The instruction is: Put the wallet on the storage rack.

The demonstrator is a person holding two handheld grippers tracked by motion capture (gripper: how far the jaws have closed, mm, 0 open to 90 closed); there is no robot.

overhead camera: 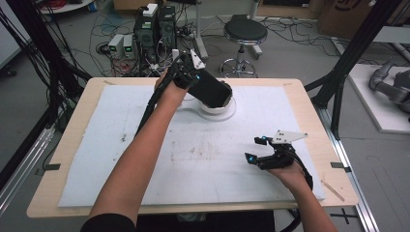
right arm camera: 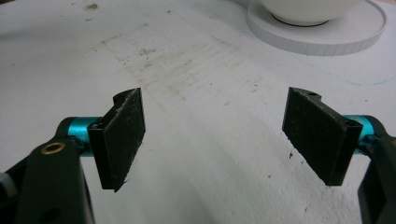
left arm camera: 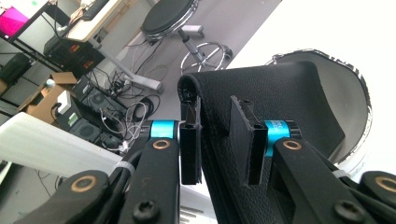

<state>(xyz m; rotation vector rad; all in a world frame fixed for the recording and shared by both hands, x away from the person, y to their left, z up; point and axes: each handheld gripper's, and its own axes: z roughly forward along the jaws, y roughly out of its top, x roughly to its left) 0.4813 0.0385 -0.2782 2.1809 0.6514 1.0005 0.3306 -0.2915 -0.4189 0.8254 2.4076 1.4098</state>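
Observation:
My left gripper (overhead camera: 187,77) is shut on a black leather-like pouch (overhead camera: 211,91) and holds it tilted above a white bowl (overhead camera: 218,109) at the table's far middle. In the left gripper view the jaws (left arm camera: 219,140) pinch one wall of the pouch (left arm camera: 280,93) near its open edge, with the bowl (left arm camera: 348,105) behind it. My right gripper (overhead camera: 254,149) rests open on the white mat (overhead camera: 193,159) at the right front. Its pads (right arm camera: 122,135) stand wide apart over bare mat, with the bowl (right arm camera: 306,9) on its round white base (right arm camera: 322,35) farther off.
The mat covers most of the wooden table (overhead camera: 67,159) and bears faint dirt marks in the middle. Beyond the far edge stand a black stool (overhead camera: 245,31), computer towers (overhead camera: 155,29) and loose cables. Black frame posts (overhead camera: 349,53) rise at the right.

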